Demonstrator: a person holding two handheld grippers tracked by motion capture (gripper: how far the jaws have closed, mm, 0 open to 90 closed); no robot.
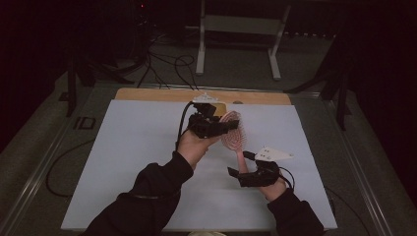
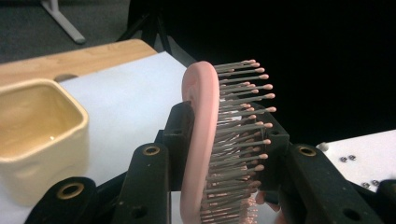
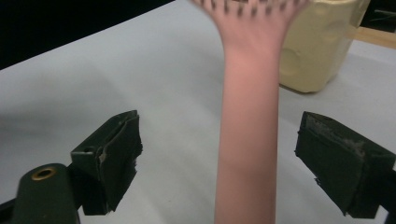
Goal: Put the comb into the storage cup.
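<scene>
A: Where is the hairbrush [image 1: 233, 132]?

B: Held off the white sheet [image 1: 133, 157], over the middle of the table toward its far edge. The left gripper [image 1: 216, 125] has its jaws clenched across the head, one pad on the pink back, the other against the bristles [image 2: 243, 121].

A: And the right gripper [image 1: 239, 165]?

B: Released. Its jaws stand wide on either side of the handle [image 3: 247, 140], with clear air both sides and no pad touching.

A: How will the brush handle?

B: My judgement: light, rigid pink plastic, smooth and a little slippery on the handle. The bristle pins flex, so a grip across them is springy and may creep. The handle is the firmer hold, best taken mid-length and squarely.

A: Anything nearby?

B: A cream square cup [image 2: 39, 135] on the sheet near the table's far edge, just beyond the brush head. The bare wood strip [image 1: 147, 94] runs along that far edge.

A: Risk?

B: The head could twist in the left jaws while the handle hangs free.
</scene>
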